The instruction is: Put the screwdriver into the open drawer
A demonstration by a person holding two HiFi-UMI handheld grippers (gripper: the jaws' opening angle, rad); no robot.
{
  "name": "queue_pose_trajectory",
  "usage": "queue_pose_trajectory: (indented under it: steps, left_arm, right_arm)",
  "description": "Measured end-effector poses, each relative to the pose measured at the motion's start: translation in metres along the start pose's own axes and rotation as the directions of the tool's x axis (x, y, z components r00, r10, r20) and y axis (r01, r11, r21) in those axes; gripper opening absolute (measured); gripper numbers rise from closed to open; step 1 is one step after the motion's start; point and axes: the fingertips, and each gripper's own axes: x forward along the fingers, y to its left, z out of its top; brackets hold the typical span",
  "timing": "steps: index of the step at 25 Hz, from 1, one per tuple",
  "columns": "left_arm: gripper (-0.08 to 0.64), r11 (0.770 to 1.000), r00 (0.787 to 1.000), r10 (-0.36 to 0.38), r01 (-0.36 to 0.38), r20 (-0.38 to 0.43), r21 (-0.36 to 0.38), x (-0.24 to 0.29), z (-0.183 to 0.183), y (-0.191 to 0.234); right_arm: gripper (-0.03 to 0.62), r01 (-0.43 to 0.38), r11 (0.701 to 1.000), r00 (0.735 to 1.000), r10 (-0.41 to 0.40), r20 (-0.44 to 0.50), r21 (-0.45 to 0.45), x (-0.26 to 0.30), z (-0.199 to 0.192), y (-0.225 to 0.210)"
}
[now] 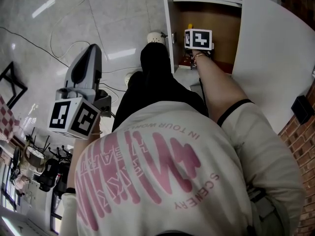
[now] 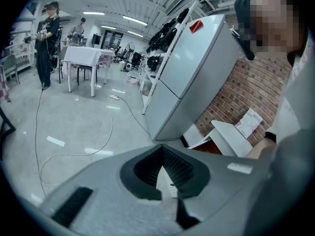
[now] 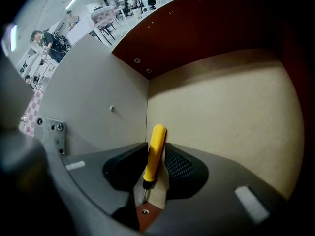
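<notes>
Right gripper [image 3: 156,144] points down into the open white-walled drawer [image 3: 93,107]. Its jaws are spread, with the yellow-handled metal screwdriver [image 3: 154,154] standing between the black pads, handle end toward 12 o'clock and tip toward 6 o'clock in the right gripper view. Whether either pad touches the handle is hard to judge. The tool is inside the drawer, over the corner where the white side wall meets the pale chipboard bottom. In the head view the drawer lies at 1 o'clock and the person's bare forearm [image 1: 216,82] reaches into it. At 9 o'clock the left gripper [image 2: 162,149] hangs over the glossy grey floor [image 2: 74,127], jaws pressed together on nothing.
</notes>
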Motion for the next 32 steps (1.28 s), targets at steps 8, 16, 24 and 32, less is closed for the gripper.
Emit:
queue_pose_trajectory:
  steps: [8,16,24,32]
  left_arm:
    - [0.003,1.000,1.000,0.012,-0.012,0.009,-0.002,-0.008,-0.006,0.003]
    - [0.003,1.000,0.999,0.024,-0.024,0.027,-0.017,-0.018,-0.011,0.003]
    - [0.003,1.000,0.998,0.017,-0.015,0.057,-0.027,-0.032,-0.020,-0.006]
    - [0.003,1.000,0.992,-0.010,0.013,0.122,-0.026,-0.074,-0.028,-0.006]
  right_arm:
    - [0.115,-0.010,0.999,1.000,0.009,0.015,0.037,0.000,0.002,0.002]
    - [0.112,-0.017,1.000,1.000,0.017,0.020,0.008,-0.002,0.000,0.007]
    - [0.106,-0.016,1.000,0.999,0.017,0.037,-0.004,-0.012,-0.010,0.009]
    - [0.048,0.028,1.000,0.990,-0.029,0.140,0.006,-0.048,-0.014,0.021]
